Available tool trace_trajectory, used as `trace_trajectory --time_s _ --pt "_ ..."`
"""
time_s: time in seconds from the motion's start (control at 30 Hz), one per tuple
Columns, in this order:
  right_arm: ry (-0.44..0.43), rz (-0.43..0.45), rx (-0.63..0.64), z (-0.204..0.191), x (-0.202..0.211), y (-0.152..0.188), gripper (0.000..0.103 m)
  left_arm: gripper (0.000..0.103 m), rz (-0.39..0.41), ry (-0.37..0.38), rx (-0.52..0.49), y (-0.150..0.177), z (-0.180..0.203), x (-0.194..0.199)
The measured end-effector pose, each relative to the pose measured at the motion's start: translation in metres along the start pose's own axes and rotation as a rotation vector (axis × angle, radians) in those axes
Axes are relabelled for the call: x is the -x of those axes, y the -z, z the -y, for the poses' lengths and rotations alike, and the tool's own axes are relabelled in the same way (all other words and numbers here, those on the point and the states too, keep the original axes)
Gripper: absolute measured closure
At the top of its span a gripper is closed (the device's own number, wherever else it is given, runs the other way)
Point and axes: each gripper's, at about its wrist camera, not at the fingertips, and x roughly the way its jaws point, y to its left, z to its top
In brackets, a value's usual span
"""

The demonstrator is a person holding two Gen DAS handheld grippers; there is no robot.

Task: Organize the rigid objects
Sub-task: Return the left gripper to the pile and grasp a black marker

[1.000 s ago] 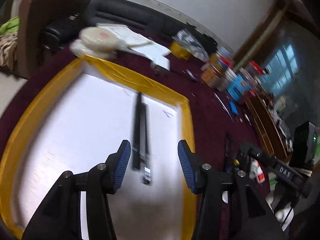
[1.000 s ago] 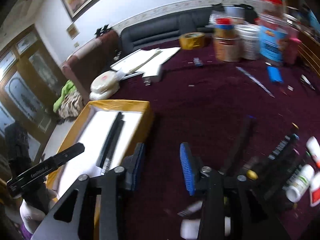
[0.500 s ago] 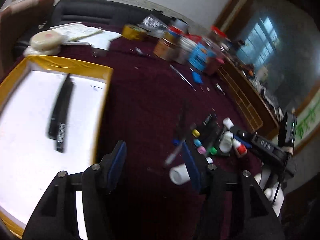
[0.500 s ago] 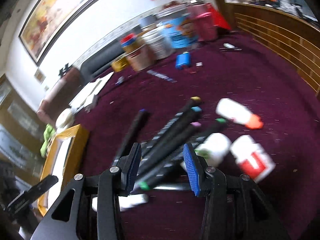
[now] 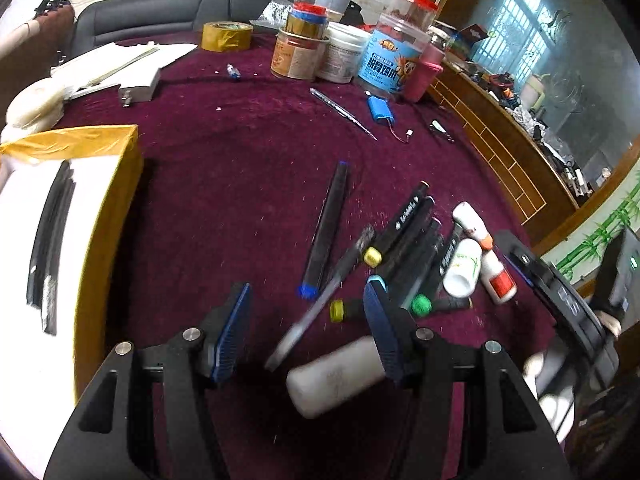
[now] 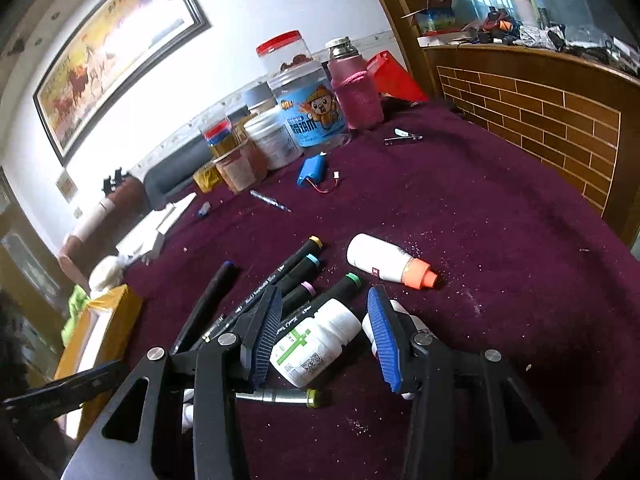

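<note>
Several black markers [image 5: 404,236] with coloured caps lie in a heap on the maroon cloth, also in the right wrist view [image 6: 288,276]. A long black blue-tipped pen [image 5: 326,228] lies left of them. My left gripper [image 5: 308,332] is open above a silver pen [image 5: 320,304] and a blurred white bottle [image 5: 336,376]. My right gripper [image 6: 320,332] is open, its pads either side of a white bottle with a green label [image 6: 316,340]. A white bottle with an orange cap [image 6: 384,260] lies beyond. Two black pens [image 5: 50,240] lie in the yellow-edged white tray [image 5: 112,216].
Jars and tubs [image 5: 340,56] stand at the back, with a tape roll [image 5: 226,36], a blue battery pack [image 5: 380,108] and a thin metal tool [image 5: 344,112]. Papers [image 5: 120,68] lie back left. A wooden wall [image 6: 540,120] borders the right side.
Both grippers have swung right from the tray toward the heap of markers and bottles. The right gripper has come low over the green-label bottle. Both stayed open.
</note>
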Motion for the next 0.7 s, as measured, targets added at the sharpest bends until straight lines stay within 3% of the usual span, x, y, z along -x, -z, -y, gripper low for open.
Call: trace_trajectory --time_s 0.07,0.33,0.43,0.53,0.6,0.7 --pt "-0.009 -0.007 -0.013 0.003 -0.001 0.000 0.056 0.047 -0.010 -0.018 0.000 -0.011 0.003 -0.014" --pt "-0.054 -0.034 -0.041 0.010 -0.004 0.002 0.055 0.047 -0.031 -0.108 -0.095 -0.039 0.013 -0.067" --pt "-0.056 -0.038 -0.031 0.007 -0.004 0.003 0.054 0.048 -0.054 -0.160 -0.202 -0.041 0.026 -0.084" --pt "-0.057 -0.044 -0.027 0.007 -0.004 0.004 0.054 0.068 -0.064 -0.158 -0.258 -0.043 0.035 -0.086" --pt "-0.054 -0.045 -0.022 0.006 -0.004 0.005 0.054 0.090 -0.075 -0.135 -0.270 -0.042 0.040 -0.085" --pt "-0.046 -0.042 -0.020 0.005 -0.005 0.004 0.054 0.091 -0.065 -0.140 -0.280 -0.038 0.044 -0.081"
